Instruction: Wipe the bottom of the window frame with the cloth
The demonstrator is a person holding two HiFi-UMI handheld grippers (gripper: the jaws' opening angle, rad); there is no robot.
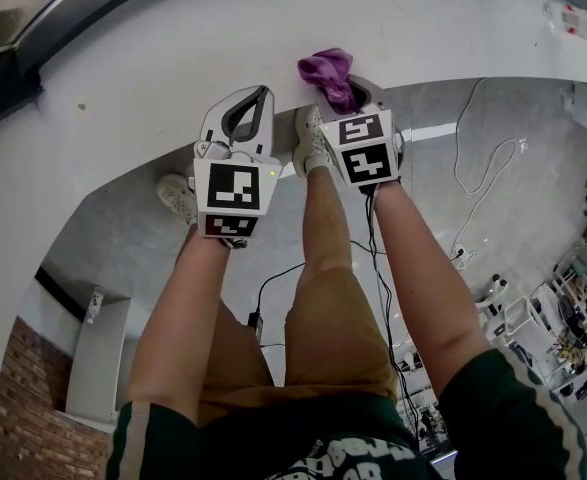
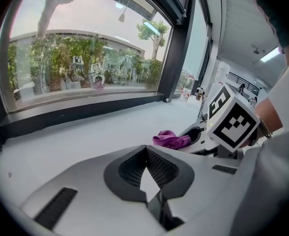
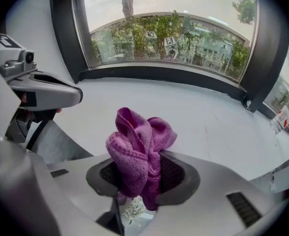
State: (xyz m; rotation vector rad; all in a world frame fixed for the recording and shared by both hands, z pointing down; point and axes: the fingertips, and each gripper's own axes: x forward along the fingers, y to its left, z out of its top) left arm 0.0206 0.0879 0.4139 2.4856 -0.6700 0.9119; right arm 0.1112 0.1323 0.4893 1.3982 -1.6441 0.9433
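Observation:
A crumpled purple cloth (image 1: pixel 326 68) (image 3: pixel 137 151) sticks up from my right gripper (image 1: pixel 345 93) (image 3: pixel 139 173), which is shut on it above the near edge of the white sill (image 1: pixel 153 58) (image 3: pixel 198 112). The dark bottom rail of the window frame (image 3: pixel 159 75) (image 2: pixel 75 114) runs along the sill's far side, well beyond the cloth. My left gripper (image 1: pixel 258 98) (image 2: pixel 146 173) hovers just left of the right one, shut with nothing between its jaws. From the left gripper view, the cloth (image 2: pixel 171 140) shows to the right.
Dark upright frame posts (image 2: pixel 176 48) (image 3: pixel 262 58) stand at the window's corners. Small bottles (image 3: pixel 282 117) sit at the sill's right end. Below the sill are the person's legs, a trailing black cable (image 1: pixel 273 278), a white cord (image 1: pixel 468 148) and a brick wall (image 1: pixel 23 418).

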